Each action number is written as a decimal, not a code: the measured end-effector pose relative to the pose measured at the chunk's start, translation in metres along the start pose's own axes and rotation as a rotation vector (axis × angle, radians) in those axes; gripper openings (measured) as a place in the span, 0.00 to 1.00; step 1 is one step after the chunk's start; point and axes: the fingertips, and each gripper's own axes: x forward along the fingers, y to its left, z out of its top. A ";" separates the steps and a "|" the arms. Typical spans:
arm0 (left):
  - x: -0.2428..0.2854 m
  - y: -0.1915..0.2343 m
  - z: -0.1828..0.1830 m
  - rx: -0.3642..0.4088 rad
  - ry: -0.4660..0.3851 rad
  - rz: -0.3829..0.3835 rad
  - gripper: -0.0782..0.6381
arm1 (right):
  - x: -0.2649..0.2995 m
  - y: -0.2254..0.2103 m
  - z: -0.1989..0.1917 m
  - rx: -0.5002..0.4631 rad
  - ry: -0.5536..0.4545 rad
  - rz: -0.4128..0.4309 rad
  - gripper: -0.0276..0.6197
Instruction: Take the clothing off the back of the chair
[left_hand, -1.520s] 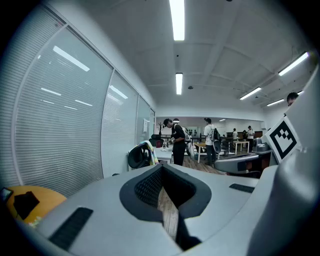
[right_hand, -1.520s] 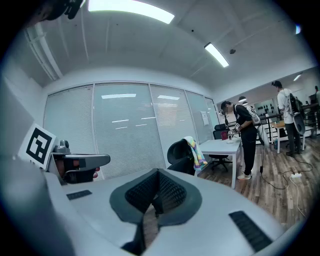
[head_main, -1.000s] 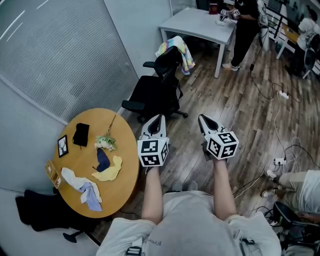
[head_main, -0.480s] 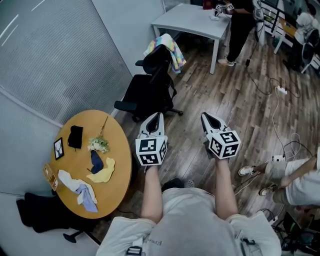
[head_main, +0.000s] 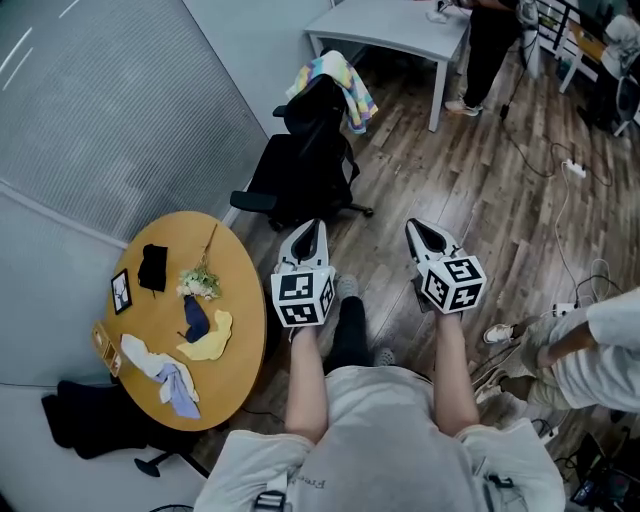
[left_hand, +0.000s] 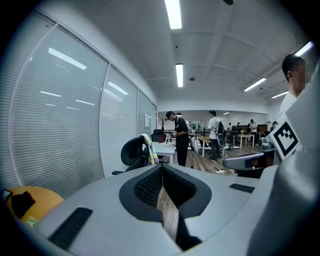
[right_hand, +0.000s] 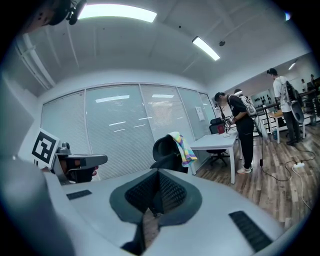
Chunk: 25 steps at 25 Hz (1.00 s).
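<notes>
- One striped clothing (head_main: 342, 80) hung over the back of the one black chair (head_main: 300, 175), beside the white table (head_main: 390, 25).
- The left gripper (head_main: 316, 232) and right gripper (head_main: 418, 232) were both closed on nothing, well apart from the chair.
- The round table (head_main: 238, 385) carried perhaps three cloths (head_main: 165, 370) near its edge.

The clothing (head_main: 345, 85), striped in yellow, pink and blue, hangs draped over the top of the black chair's (head_main: 295, 175) back, at twelve o'clock, its loose end falling toward four o'clock.
</notes>
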 end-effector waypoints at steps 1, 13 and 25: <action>0.004 0.004 -0.001 0.001 0.001 0.001 0.15 | 0.005 -0.002 -0.001 0.002 -0.001 0.000 0.08; 0.105 0.082 0.022 -0.040 -0.027 0.009 0.15 | 0.115 -0.035 0.031 -0.008 0.005 -0.007 0.08; 0.226 0.189 0.090 0.096 -0.019 -0.168 0.15 | 0.254 -0.071 0.095 -0.048 -0.002 0.068 0.08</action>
